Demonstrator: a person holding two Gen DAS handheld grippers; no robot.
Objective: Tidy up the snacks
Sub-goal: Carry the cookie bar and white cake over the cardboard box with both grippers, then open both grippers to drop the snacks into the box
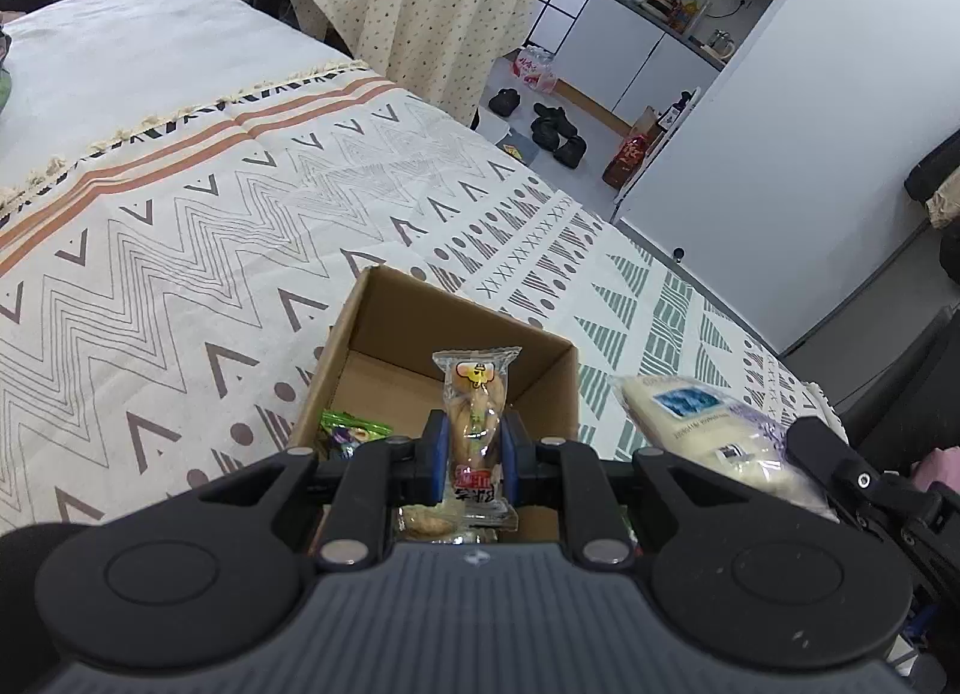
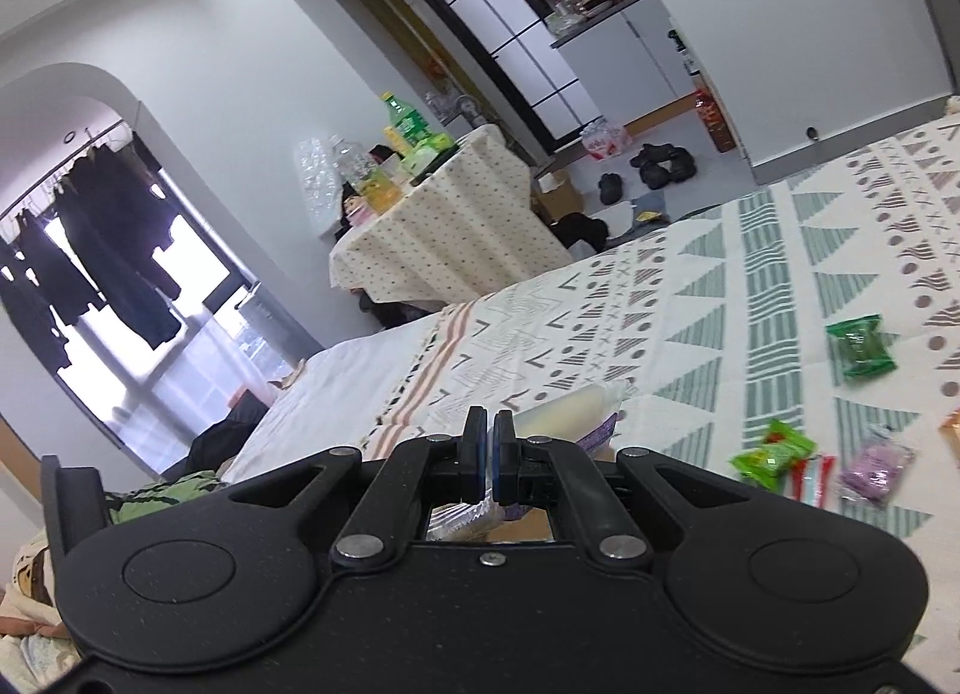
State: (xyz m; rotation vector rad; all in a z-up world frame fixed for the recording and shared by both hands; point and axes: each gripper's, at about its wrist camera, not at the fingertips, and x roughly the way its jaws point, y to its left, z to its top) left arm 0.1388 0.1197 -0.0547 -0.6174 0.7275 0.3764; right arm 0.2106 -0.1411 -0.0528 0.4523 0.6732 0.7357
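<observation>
My left gripper (image 1: 474,442) is shut on a clear-wrapped snack pack (image 1: 475,394) with a yellow cartoon label, held upright over an open cardboard box (image 1: 384,304) on the patterned bedspread. A green snack packet (image 1: 351,430) lies inside the box at the left. My right gripper (image 2: 489,448) is shut on a white packet (image 2: 564,409) with a blue and purple label; the packet also shows in the left wrist view (image 1: 702,424), just right of the box. Loose snacks lie on the bed at the right: a dark green packet (image 2: 859,347), a bright green packet (image 2: 774,454) and a purple packet (image 2: 877,463).
The bedspread (image 1: 180,250) extends far to the left and back. A small table (image 1: 420,4) with a dotted cloth, bottles and packets stands beyond the bed. Shoes (image 1: 555,127) and bags lie on the floor near a white wall (image 1: 810,94).
</observation>
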